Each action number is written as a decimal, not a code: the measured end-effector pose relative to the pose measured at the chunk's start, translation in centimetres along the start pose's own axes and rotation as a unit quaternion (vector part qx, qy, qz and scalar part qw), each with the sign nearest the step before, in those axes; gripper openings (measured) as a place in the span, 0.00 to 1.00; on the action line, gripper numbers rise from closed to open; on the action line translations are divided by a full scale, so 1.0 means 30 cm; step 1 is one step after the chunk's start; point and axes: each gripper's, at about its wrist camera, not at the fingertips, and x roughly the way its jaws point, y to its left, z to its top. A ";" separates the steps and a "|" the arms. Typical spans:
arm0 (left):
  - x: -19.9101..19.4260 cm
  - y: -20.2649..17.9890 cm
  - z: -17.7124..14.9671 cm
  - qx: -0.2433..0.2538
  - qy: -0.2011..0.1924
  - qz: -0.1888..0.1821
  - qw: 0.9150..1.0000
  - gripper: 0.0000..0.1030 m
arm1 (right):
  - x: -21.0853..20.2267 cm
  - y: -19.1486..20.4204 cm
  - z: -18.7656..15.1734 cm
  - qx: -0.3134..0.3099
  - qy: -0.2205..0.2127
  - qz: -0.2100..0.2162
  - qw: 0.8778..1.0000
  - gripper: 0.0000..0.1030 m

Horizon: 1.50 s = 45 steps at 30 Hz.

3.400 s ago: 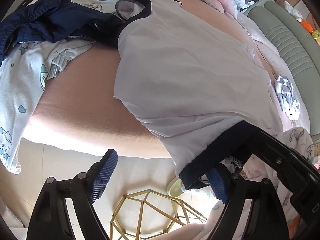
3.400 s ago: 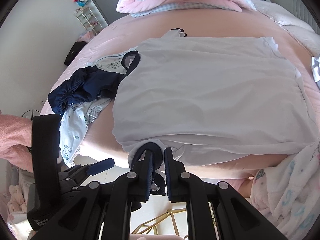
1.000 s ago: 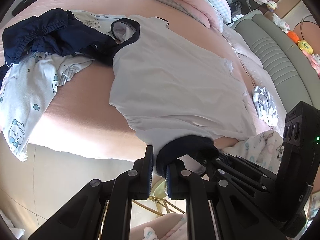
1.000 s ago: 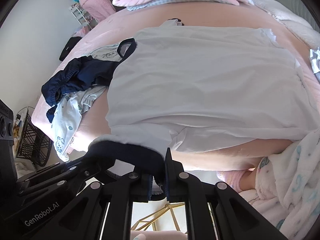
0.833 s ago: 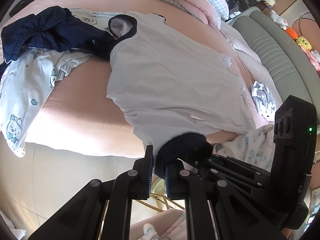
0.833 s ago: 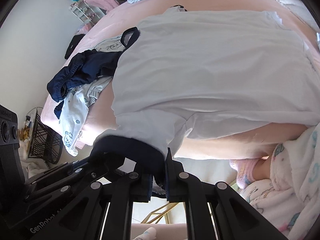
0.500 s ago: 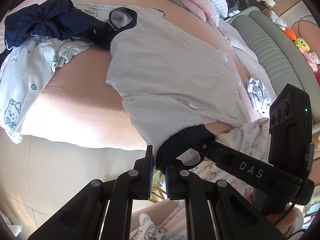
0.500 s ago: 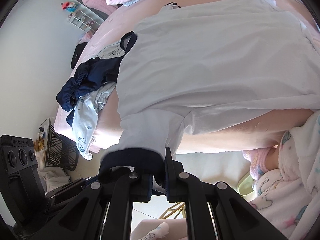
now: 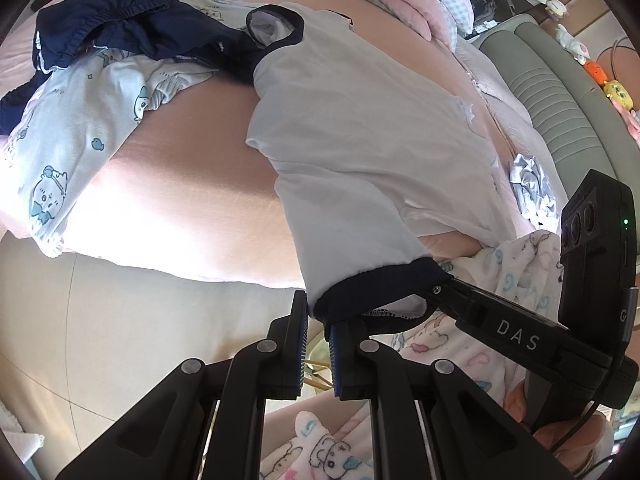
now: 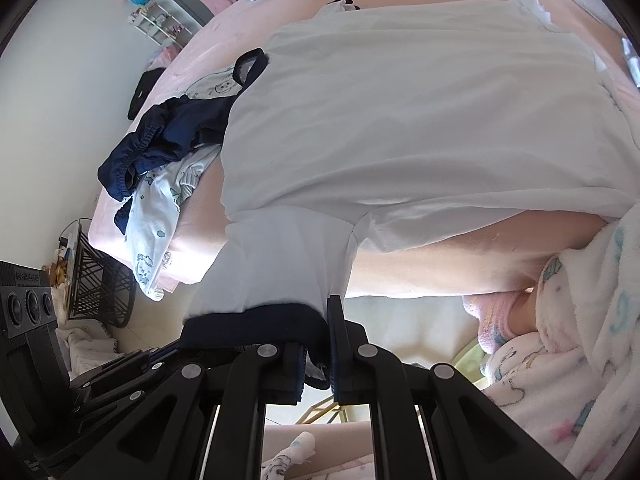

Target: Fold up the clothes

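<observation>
Holding navy cuff (image 9: pixel 376 286) of white shirt (image 9: pixel 360 128) between us: left gripper (image 9: pixel 318 330) clamped on one end, right gripper (image 10: pixel 318 354) clamped on other, sleeve pulled off bed (image 9: pixel 192 176) edge. We see shirt body spread flat on bed, no fold in it; we judge sleeve fold in hand, body folds left. Navy garment (image 9: pixel 132 28) and printed baby clothes (image 9: pixel 76 128) crowd collar side; fleece robe (image 10: pixel 580 320) near hem side.

White shirt (image 9: pixel 372 136) flat on bed, navy-cuffed sleeve (image 10: pixel 276 268) seemingly pulled off edge
</observation>
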 end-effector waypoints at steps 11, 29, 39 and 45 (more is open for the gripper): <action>-0.019 0.040 0.004 -0.021 -0.005 0.003 1.000 0.08 | 0.000 -0.014 -0.011 0.005 0.008 -0.012 1.000 0.07; -0.084 -0.082 0.283 0.012 -0.051 -0.046 0.998 0.08 | -0.095 -0.015 0.163 -0.010 -0.054 -0.008 0.998 0.07; -0.044 -0.173 0.467 0.056 -0.068 -0.027 0.996 0.08 | -0.104 -0.047 0.303 0.008 -0.060 0.017 0.998 0.07; 0.002 -0.166 0.540 0.047 -0.063 -0.016 0.997 0.08 | -0.065 -0.101 0.395 0.041 -0.032 0.037 0.998 0.07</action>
